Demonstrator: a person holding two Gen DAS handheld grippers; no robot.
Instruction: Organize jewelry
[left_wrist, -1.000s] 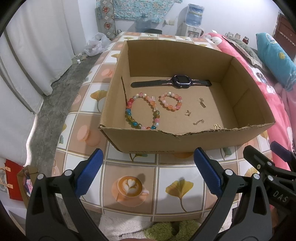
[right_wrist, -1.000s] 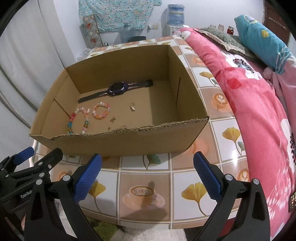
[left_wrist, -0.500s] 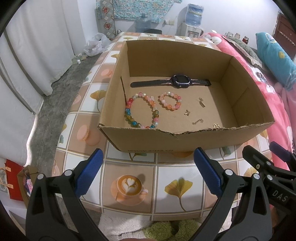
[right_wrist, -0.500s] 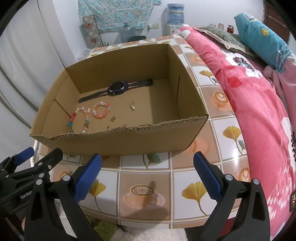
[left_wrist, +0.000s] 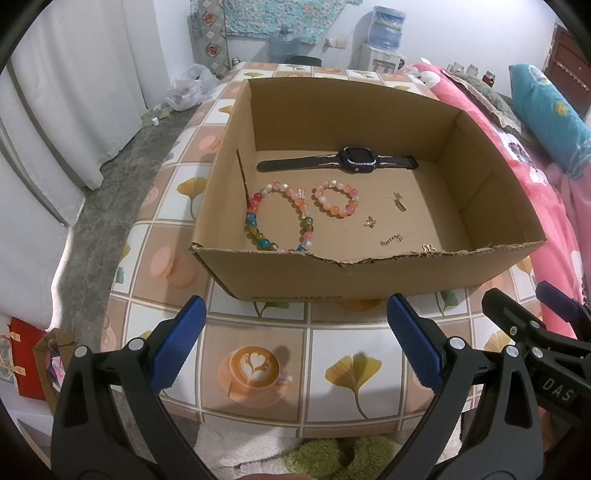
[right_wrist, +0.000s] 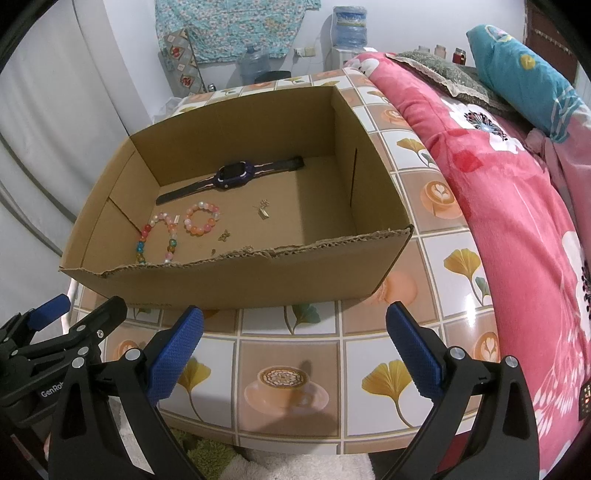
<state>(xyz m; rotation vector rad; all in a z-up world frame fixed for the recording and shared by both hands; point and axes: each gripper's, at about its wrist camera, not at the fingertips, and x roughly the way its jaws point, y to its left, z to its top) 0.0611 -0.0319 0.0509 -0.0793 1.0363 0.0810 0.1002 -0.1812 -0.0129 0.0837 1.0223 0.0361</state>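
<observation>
I hold both grippers low in front of the table (left_wrist: 258, 325), on its near side, and both are spread wide with nothing between the fingers. My left gripper (left_wrist: 295, 347) points at the near wall of the cardboard box (left_wrist: 369, 277), and my right gripper (right_wrist: 293, 345) stands just beside it on the right; each one shows at the edge of the other's view. Neither touches the box or anything in it.

All the jewelry lies on the floor of the box, beyond the near wall and well apart from my fingertips. The dark watch (left_wrist: 354, 159) lies flat near the far wall, with its strap stretched from left to right. In front of it, on the left side, is the big multicolour bead bracelet (left_wrist: 275, 221), which nearly reaches the near wall. Just to the right of it lies the small pink and orange bead bracelet (left_wrist: 335, 198); the two are close, but I cannot tell if they touch. To the right of the bracelets I see several small gold pieces (left_wrist: 370, 220) scattered on the floor, one close under the torn edge of the near wall. They are too small for me to name.

On the right of the table is a bed with a pink flowered blanket (right_wrist: 517, 192).
</observation>
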